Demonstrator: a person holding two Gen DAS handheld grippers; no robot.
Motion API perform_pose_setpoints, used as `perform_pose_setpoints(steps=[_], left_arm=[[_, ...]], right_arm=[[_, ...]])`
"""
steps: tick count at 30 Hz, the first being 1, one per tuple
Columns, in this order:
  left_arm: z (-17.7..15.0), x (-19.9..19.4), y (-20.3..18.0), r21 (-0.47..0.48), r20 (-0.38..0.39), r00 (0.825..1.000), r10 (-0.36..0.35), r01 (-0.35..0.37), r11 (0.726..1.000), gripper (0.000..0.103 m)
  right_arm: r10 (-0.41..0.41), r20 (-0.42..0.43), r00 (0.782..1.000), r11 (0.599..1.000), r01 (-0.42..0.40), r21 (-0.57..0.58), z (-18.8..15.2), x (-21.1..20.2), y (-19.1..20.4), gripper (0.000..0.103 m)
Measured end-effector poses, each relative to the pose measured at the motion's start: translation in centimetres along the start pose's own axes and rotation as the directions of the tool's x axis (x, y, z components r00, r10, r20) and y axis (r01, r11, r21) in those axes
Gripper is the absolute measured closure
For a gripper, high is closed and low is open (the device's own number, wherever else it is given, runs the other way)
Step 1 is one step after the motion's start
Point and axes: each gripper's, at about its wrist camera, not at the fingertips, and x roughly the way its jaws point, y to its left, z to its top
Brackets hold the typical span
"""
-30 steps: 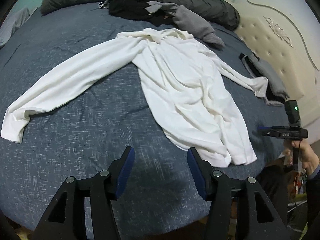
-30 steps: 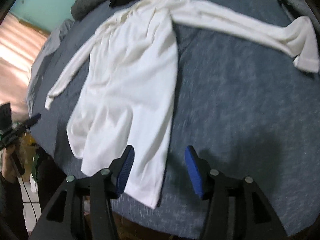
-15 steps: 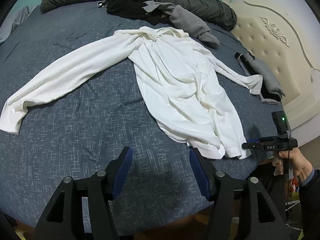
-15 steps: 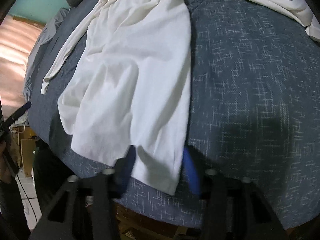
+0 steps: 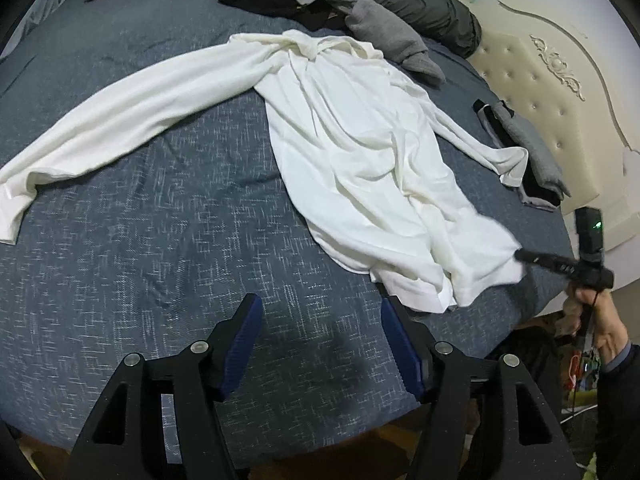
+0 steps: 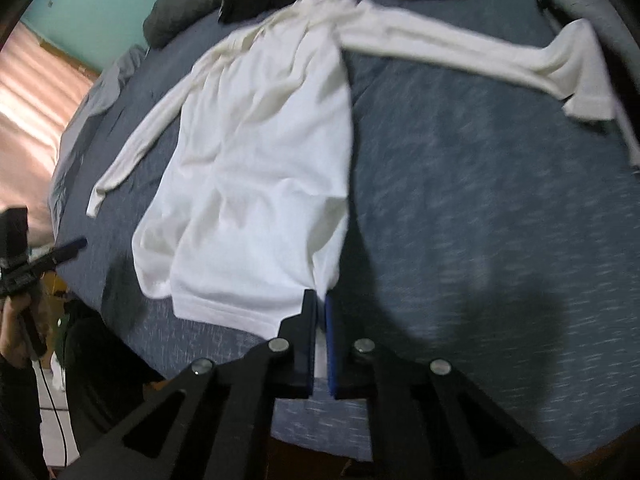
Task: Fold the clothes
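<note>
At bed's near edge, your right gripper [image 6: 319, 312] pinches the white long-sleeved knit top [image 5: 360, 152] by its hem corner, ready to fold. Your left gripper [image 5: 320, 344] hangs open over the blue-grey flecked bedspread [image 5: 160, 240], holding nothing.

A cream tufted headboard [image 5: 560, 92] rises behind the blue bedspread [image 5: 140, 240].

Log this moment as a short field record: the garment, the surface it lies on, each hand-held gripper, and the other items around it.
garment: white long-sleeved top, spread out with both sleeves out to the sides, body rumpled
surface: blue bedspread
right hand-held gripper: jaws have just been closing, now shut on the hem corner of the white long-sleeved top
left hand-held gripper: open, nothing between the pads, above bare bedspread near the hem
other items: dark and grey clothes beyond the collar; folded grey and black stack by the cream headboard
</note>
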Motion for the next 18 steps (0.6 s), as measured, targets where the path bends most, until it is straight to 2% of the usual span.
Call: perform_pose_setpoints(steps=[3,9,18], left_arm=[[0.0,0.9,0.1,-0.045,-0.022,0.999,-0.044,0.043,0.998,0.036],[0.3,2.4,-0.6,-0.037,-0.045,0.998,-0.031,0.029,0.999,0.035],[0.9,5.8,-2.7,-0.015,-0.095,0.994,-0.048,0.047,0.999,0.035]], right_arm=[[-0.031,0.041,0.999,0.999,0.030,0.024,0.6,-1.5,-1.3,0.099],[-0.075,0.109,0.991,0.994,0.066,0.089,1.3,-4.7,-5.4,0.099],[-0.092,0.128,0.987,0.989,0.076,0.125,1.7,-5.8,-8.0,0.100]])
